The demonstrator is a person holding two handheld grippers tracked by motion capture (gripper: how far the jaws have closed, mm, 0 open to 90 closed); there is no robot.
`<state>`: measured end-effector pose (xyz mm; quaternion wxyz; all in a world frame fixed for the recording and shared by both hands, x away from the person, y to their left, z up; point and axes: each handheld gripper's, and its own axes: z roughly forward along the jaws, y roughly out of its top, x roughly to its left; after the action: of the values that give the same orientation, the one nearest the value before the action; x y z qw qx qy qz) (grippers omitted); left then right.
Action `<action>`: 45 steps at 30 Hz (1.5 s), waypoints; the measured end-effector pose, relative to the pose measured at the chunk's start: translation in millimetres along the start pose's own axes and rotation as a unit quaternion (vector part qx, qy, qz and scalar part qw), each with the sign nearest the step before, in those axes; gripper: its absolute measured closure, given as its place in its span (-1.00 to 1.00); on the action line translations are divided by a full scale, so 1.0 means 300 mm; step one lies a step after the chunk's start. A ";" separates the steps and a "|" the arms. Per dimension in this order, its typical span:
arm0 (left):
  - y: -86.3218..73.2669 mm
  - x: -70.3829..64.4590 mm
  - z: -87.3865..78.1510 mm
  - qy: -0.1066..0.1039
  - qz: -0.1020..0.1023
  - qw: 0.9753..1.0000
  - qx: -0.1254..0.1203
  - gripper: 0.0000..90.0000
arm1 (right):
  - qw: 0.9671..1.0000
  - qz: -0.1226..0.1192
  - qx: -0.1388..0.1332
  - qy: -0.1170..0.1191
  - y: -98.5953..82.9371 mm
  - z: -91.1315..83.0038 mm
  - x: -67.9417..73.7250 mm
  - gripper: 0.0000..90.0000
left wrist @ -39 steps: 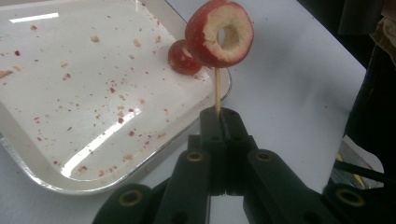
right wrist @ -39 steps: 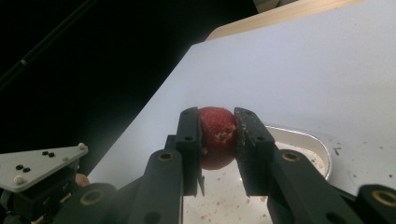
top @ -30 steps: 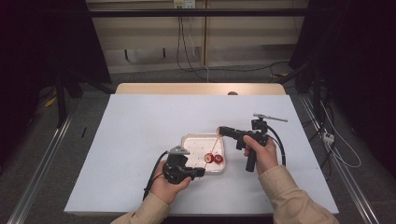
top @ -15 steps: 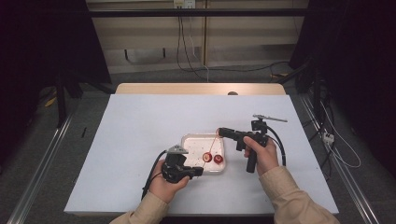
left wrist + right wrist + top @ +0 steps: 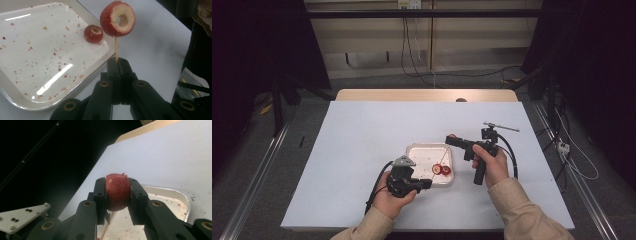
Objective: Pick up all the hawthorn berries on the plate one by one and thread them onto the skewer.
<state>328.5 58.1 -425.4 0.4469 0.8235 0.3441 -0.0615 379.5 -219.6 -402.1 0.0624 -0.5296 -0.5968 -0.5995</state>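
Holding a thin wooden skewer (image 5: 116,48) in my left gripper (image 5: 117,62), jaws pressed together on its lower end, stick standing upright out of the tips. A cored red fruit (image 5: 117,18) sits threaded on the skewer above the jaws, pale cut face and centre hole turned toward the camera, clear of the tray. A second, smaller red fruit piece (image 5: 93,33) lies on the white tray (image 5: 37,62), close to its near corner, cut hollow up. Tray surface is speckled with red and tan crumbs. In the high view my left gripper (image 5: 424,184) is at the tray's (image 5: 422,152) front-left edge, the skewered fruit (image 5: 437,169) over the tray's front-right part with the loose piece (image 5: 446,170) just beside it. My right gripper (image 5: 117,192) is clamped on another red fruit (image 5: 117,191), one jaw on each side, fruit held off the table with the tray rim (image 5: 183,197) below and behind it. In the high view the right gripper (image 5: 452,139) is lifted just past the tray's back-right corner, pointing left, hand (image 5: 489,162) wrapped on the handle. The white table (image 5: 362,130) lies under both. Cannot tell whether the loose piece touches the skewered one.
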 end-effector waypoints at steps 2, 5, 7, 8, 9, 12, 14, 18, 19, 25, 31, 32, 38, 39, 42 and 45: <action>-0.001 -0.001 0.000 0.002 0.000 1.000 0.003 1.00 | 1.000 0.001 -0.003 -0.006 0.000 -0.001 0.000 0.61; 0.000 -0.006 0.002 0.003 0.002 1.000 0.000 1.00 | 1.000 0.007 -0.011 -0.004 0.002 -0.003 -0.002 0.61; 0.001 -0.005 0.004 -0.003 0.002 1.000 0.000 1.00 | 1.000 0.007 -0.012 -0.003 0.002 0.000 -0.002 0.61; 0.000 -0.005 0.004 -0.004 0.001 1.000 0.000 1.00 | 1.000 0.006 -0.010 -0.004 0.000 0.001 0.000 0.61; -0.001 -0.005 0.004 -0.003 0.000 1.000 -0.001 1.00 | 1.000 0.006 -0.010 -0.004 -0.001 0.003 0.002 0.61; -0.001 -0.003 0.003 -0.001 -0.005 1.000 -0.002 1.00 | 1.000 0.014 -0.014 0.000 -0.006 0.010 0.005 0.61; -0.002 -0.002 0.003 0.000 -0.006 1.000 -0.003 1.00 | 1.000 0.014 -0.014 0.001 -0.008 0.012 0.003 0.61; -0.001 -0.001 -0.001 -0.002 -0.005 1.000 -0.006 1.00 | 1.000 0.017 -0.017 0.004 -0.009 0.011 0.000 0.61; -0.001 -0.003 -0.001 0.001 -0.007 1.000 -0.008 1.00 | 1.000 0.019 -0.018 0.006 -0.009 0.010 -0.001 0.62; -0.001 0.000 -0.004 -0.002 -0.006 1.000 -0.010 1.00 | 1.000 0.023 -0.019 0.005 -0.009 0.006 -0.005 0.62; -0.002 0.000 -0.001 0.003 -0.008 1.000 -0.012 1.00 | 1.000 0.022 -0.015 0.007 -0.016 0.013 -0.004 0.62; -0.002 0.002 -0.003 0.000 -0.010 1.000 -0.013 1.00 | 1.000 0.024 -0.015 0.007 -0.017 0.014 -0.003 0.62; -0.003 0.006 -0.004 0.005 -0.017 0.999 -0.028 1.00 | 1.000 0.020 -0.011 0.010 -0.025 0.027 0.006 0.62; -0.003 0.009 -0.007 0.000 -0.015 1.000 -0.027 1.00 | 1.000 0.021 -0.010 0.013 -0.026 0.029 0.008 0.62; -0.003 0.005 -0.008 0.006 -0.018 0.999 -0.033 1.00 | 1.000 0.021 -0.010 0.012 -0.029 0.032 0.013 0.62; -0.004 0.005 -0.008 0.009 -0.019 0.999 -0.040 1.00 | 1.000 0.016 -0.007 0.010 -0.033 0.035 0.017 0.62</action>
<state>328.4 61.2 -425.3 0.4752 0.7989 0.3654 -0.0490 376.2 -205.6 -407.8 0.0745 -0.5333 -0.5831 -0.6083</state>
